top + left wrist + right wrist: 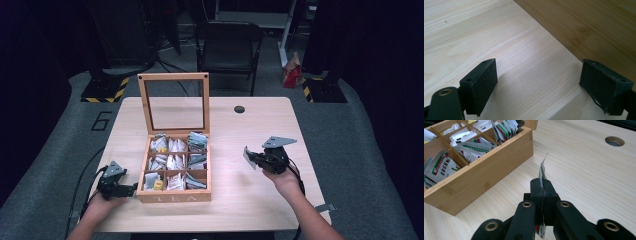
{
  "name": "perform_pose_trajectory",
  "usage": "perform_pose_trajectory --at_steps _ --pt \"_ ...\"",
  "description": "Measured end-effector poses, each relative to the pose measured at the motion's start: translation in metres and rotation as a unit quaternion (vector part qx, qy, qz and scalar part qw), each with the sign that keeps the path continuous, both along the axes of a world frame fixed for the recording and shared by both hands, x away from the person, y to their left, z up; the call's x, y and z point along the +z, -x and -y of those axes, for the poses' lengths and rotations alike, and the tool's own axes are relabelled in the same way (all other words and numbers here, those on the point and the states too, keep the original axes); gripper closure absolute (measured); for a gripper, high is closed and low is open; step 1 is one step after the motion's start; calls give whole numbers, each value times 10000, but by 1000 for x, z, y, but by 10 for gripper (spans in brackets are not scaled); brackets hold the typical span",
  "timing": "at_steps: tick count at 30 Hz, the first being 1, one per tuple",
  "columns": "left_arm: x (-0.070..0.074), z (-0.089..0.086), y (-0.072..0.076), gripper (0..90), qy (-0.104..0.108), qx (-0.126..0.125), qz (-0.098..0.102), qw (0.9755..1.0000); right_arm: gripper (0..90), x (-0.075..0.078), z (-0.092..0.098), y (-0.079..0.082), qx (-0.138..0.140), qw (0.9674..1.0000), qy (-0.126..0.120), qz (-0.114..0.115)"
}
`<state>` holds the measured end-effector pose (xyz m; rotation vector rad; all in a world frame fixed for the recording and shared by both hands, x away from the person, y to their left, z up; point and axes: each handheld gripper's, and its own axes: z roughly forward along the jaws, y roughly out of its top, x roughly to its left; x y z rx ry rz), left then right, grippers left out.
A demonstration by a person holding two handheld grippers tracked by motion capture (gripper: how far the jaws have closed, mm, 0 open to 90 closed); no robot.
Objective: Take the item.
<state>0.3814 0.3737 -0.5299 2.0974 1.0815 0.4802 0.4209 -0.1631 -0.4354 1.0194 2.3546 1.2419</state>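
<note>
Big pale wooden table (240, 200) first, cable hole (239, 109) near the far edge. Sitting left of centre: bamboo tea box with nine compartments (173, 197), glass-panelled lid (174, 102) propped upright at the back, every cell stuffed with white and green sachets (176, 161).

Step in hand, by the look of it: pulling one sachet out of the box and setting it down on the bare wood to the right. Already clear of the box, not yet on the table.

Right gripper (251, 156), black with a grey three-cornered plate on top: jaws clamped tight on a thin white-and-green foil tea packet (542, 171), held edge-on, top corner sticking up past the pads and a bit of it poking out underneath. Packet well apart from the box, hanging above open tabletop between box and table's right edge.

Left gripper (134, 190): parked low at the box's front left corner, pads (485, 82) spread wide with nothing between them, just wood grain. One pad just beside the box's side wall; touching or not, can't tell. Probably there to steady the box.

Next move, best guess: lower the packet until it meets the wood, tip it so it lies flat instead of on its edge, then ease the jaws apart. Light and floppy thing, so might cling to a pad. Worth a slow release.
</note>
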Motion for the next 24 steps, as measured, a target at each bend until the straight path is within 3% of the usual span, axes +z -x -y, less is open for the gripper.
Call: perform_pose_trajectory --at_steps 24 --pt "0 0 0 139 -15 2 9 10000 894 -31 5 3 -211 9997 99 -4"
